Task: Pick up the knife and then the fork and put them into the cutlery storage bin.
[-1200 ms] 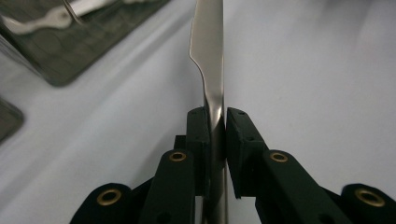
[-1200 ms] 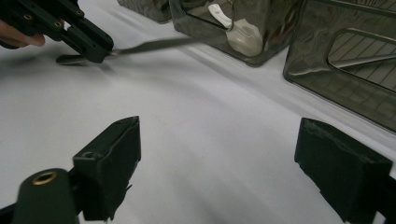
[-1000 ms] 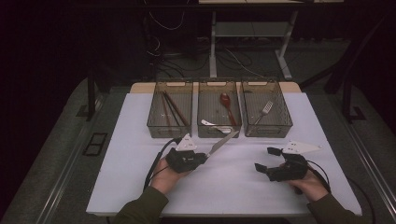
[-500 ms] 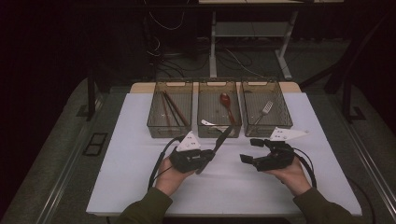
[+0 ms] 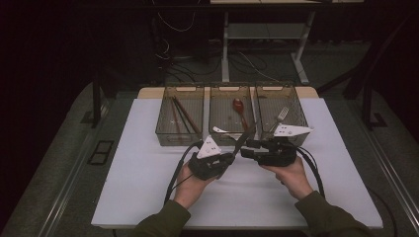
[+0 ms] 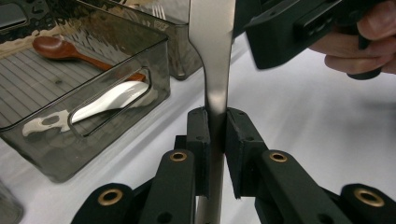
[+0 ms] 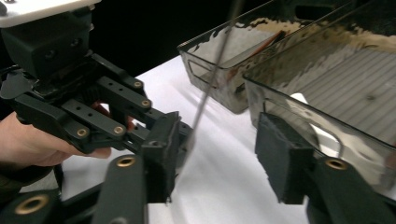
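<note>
No writing is legible. The left gripper [image 6: 215,128] pinches a metal knife [image 6: 212,51]; the right gripper [image 7: 219,158], at three o'clock of it, has just been closing, jaws apart around the blade.

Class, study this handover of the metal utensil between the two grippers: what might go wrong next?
1. The left gripper pinches the metal utensil on a narrow stretch; it may pivot or slip.
2. The right gripper, jaws just closing, has not yet clamped; releasing early could drop it.
3. The middle bin sits close; the blade might strike it.

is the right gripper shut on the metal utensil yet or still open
Open. In the right gripper view the metal utensil stands between the right gripper pads with a gap either side; its jaws have just been closing. The left gripper clamps it.
</note>
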Demonstrator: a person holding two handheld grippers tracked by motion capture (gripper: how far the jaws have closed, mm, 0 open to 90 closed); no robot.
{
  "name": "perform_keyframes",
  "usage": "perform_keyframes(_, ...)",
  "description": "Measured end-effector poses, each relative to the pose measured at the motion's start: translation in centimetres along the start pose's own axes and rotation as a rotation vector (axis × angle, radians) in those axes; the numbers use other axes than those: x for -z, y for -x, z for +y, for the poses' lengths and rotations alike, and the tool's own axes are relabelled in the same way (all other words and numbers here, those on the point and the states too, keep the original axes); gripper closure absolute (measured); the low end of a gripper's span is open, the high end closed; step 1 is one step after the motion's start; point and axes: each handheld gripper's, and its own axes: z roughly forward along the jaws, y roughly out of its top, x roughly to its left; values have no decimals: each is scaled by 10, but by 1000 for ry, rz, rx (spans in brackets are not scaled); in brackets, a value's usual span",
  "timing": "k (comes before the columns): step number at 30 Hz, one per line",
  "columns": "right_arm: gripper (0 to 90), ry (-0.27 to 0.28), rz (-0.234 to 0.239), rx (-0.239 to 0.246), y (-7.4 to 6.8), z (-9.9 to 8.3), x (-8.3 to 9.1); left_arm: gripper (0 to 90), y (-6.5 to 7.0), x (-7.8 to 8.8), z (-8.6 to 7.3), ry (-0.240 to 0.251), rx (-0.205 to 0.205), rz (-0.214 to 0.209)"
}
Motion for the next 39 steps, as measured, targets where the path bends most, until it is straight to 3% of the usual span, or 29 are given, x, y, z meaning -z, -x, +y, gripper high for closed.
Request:
perform_keyframes(7, 635, -11, 22, -7, 0, 2, -11, 791, 5, -8, 2, 7, -7, 21)
perform_keyframes(15, 812, -21, 23, 17, -1, 4, -15, 791, 5, -8, 1, 16, -4, 29)
perform_keyframes(23, 878, -21, 59, 25, -1, 7, -18, 790, 5, -9, 0, 18, 0, 25)
perform_keyframes(30, 881, -30, 53, 30, -3, 11, -20, 789, 1, -8, -1, 36, 26, 8)
perform_keyframes(36, 882, -36, 52, 29, -2, 12, -20, 776, -4, -6, -4, 49, 20, -20)
perform_keyframes(39, 882, -31, 41, 31, 0, 13, -18, 709, -5, -4, -6, 50, 7, -28)
